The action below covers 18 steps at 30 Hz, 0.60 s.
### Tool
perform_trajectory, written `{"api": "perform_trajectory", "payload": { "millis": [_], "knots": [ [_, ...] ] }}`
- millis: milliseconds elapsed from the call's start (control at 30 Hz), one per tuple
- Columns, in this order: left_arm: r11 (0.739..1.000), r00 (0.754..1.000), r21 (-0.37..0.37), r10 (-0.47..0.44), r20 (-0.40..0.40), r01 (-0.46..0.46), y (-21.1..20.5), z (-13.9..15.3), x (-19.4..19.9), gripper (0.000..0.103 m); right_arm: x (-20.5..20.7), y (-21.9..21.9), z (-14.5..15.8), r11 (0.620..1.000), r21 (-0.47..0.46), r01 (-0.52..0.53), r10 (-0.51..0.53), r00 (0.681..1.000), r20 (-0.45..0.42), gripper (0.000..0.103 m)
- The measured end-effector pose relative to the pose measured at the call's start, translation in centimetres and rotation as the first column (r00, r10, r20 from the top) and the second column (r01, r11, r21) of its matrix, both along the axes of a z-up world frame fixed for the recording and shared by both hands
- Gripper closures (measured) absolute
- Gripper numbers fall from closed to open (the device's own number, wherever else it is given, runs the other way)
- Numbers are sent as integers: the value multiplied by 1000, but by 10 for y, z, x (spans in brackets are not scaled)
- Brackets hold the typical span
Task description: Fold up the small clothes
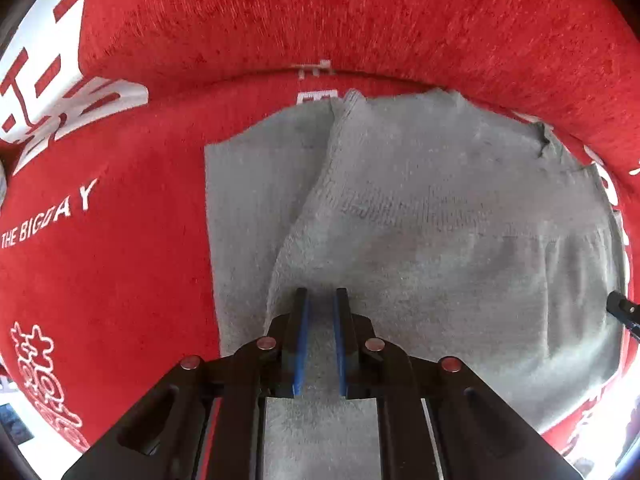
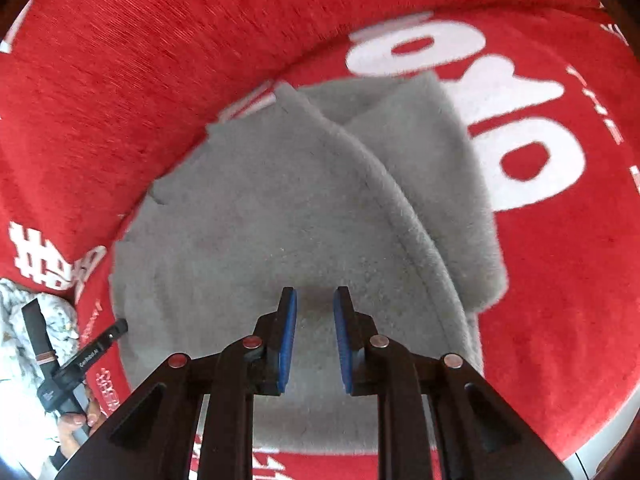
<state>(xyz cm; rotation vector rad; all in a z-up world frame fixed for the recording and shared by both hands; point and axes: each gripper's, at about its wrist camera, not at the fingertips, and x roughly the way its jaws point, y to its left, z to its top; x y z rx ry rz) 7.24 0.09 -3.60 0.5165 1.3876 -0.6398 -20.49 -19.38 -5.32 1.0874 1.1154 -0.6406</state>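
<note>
The left gripper (image 1: pixel 321 294) and right gripper (image 2: pixel 315 292) hover with fingers slightly parted, holding nothing. Beneath and beyond both lies the grey garment (image 1: pixel 420 216), partly folded, spread on the red printed surface (image 1: pixel 120 240).

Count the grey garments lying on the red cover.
1: a grey knit garment lies partly folded on the red printed cover, below both grippers; a layer underneath could hide another.

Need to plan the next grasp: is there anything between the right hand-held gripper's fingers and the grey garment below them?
Nothing. In the right wrist view the right hand-held gripper stands open, with only the grey garment showing in its gap.
</note>
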Motion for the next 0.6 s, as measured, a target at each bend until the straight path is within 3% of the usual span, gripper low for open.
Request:
{"api": "perform_trajectory", "payload": {
  "millis": [100, 267, 400, 600],
  "knots": [
    [999, 999, 22, -38, 3, 38, -1, 3, 2, 90, -12, -3, -1, 999, 15, 41, -41, 999, 30, 85],
    [999, 999, 31, -26, -29, 27, 10, 12, 8, 90, -40, -9, 8, 991, 49, 124, -126, 991, 44, 78],
    [999, 999, 40, -14, -42, 16, 20, 20, 5, 90, -51, -3, 16, 986, 60, 157, -161, 985, 57, 60],
    [998, 997, 54, -20, -74, 24, 39, 30, -7, 90, -59, 23, 25, 984, 93, 155, -161, 985, 60, 60]
  ]
}}
